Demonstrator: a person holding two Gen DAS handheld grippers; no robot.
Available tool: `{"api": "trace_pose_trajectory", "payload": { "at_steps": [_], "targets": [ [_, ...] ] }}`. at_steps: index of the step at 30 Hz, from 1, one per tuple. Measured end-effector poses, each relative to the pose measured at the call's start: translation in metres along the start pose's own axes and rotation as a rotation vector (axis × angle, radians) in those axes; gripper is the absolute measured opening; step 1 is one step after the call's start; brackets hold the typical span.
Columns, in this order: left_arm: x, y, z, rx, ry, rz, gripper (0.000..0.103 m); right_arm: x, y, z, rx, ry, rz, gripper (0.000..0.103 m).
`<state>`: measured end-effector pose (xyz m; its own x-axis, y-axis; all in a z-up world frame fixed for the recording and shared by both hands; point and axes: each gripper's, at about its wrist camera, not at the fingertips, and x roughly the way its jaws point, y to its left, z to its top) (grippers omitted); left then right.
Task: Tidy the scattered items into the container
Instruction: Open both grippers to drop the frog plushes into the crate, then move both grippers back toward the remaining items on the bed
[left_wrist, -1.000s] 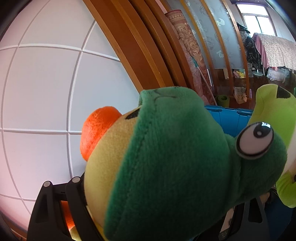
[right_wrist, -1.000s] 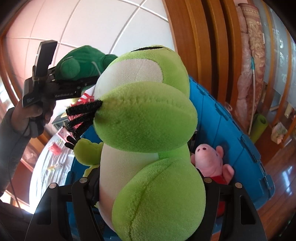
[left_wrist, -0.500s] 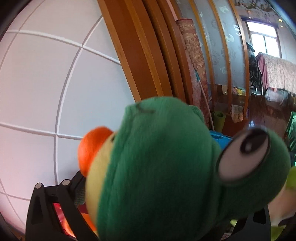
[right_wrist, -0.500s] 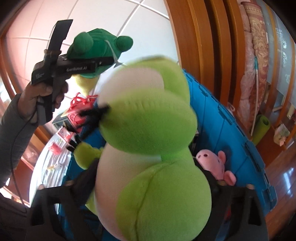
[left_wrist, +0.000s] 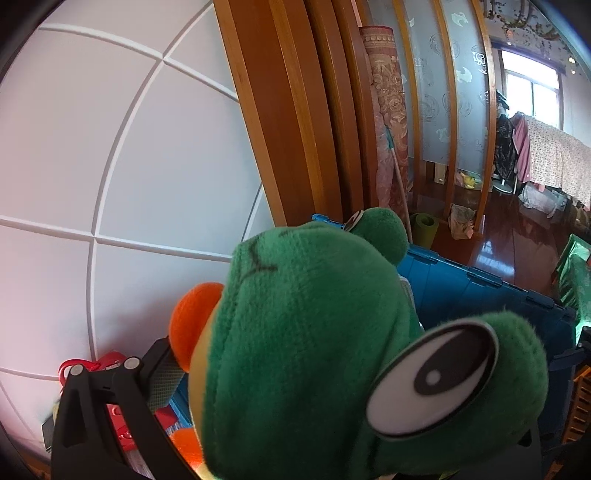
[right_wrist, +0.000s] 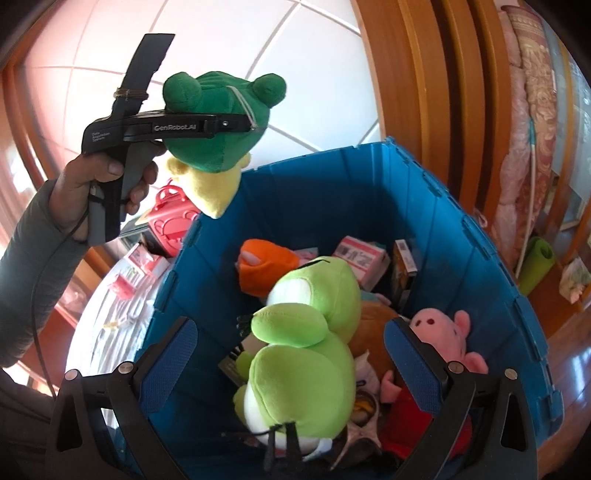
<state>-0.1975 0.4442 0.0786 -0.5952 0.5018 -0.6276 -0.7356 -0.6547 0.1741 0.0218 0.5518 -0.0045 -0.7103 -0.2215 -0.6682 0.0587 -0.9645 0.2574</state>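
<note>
**Mia:** Where is the light green frog (right_wrist: 306, 369)?

**Ben:** It lies down in the blue bin (right_wrist: 332, 184), on top of the other toys. A pink pig (right_wrist: 439, 332) is just beside it, and an orange toy (right_wrist: 266, 266) is behind its head.

**Mia:** Is the right gripper (right_wrist: 290, 328) holding it?

**Ben:** No. Its jaws have just been opening and now stand wide. The frog shows between the two blue pads, but it is lower down and they do not touch it.

**Mia:** And the dark green frog (left_wrist: 314, 350)?

**Ben:** It is up in the air, over the far left corner of the bin. It sits between the fingers of the left gripper (right_wrist: 251, 122), with its yellow belly hanging down. A hand (right_wrist: 85, 192) holds that gripper.

**Mia:** Is it squeezed?

**Ben:** Those jaws have just been opening too, and they are wide. One pad looks a bit off the frog, the other is hidden, so I cannot tell
</note>
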Motion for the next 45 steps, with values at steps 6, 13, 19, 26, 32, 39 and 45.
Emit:
{"api": "trace_pose_trajectory", "payload": {
  "at_steps": [6, 13, 19, 26, 32, 39, 45],
  "targets": [
    [-0.006, 0.009, -0.003, -0.026, 0.030, -0.070, 0.103, -0.001, 0.000, -0.002, 0.007, 0.001, 0.010, 0.103],
    [-0.003, -0.009, -0.009, 0.086, 0.061, 0.017, 0.103, -0.001, -0.002, -0.004, 0.020, 0.000, 0.017, 0.103],
    [-0.008, 0.004, -0.004, 0.021, 0.042, 0.019, 0.103, -0.002, -0.003, -0.003, 0.026, -0.006, 0.017, 0.103],
    [-0.010, 0.005, -0.009, 0.030, 0.035, 0.050, 0.103, -0.001, 0.001, -0.003, 0.015, -0.005, 0.026, 0.103],
    [-0.021, 0.019, -0.030, 0.000, 0.050, 0.089, 0.103, -0.001, 0.009, -0.002, -0.005, -0.003, 0.043, 0.103],
    [-0.046, 0.047, -0.078, -0.050, 0.099, 0.158, 0.103, 0.006, 0.035, 0.005, -0.062, -0.006, 0.094, 0.103],
    [-0.082, 0.079, -0.137, -0.108, 0.123, 0.219, 0.103, 0.023, 0.082, 0.010, -0.140, 0.018, 0.144, 0.103]
  ]
}}
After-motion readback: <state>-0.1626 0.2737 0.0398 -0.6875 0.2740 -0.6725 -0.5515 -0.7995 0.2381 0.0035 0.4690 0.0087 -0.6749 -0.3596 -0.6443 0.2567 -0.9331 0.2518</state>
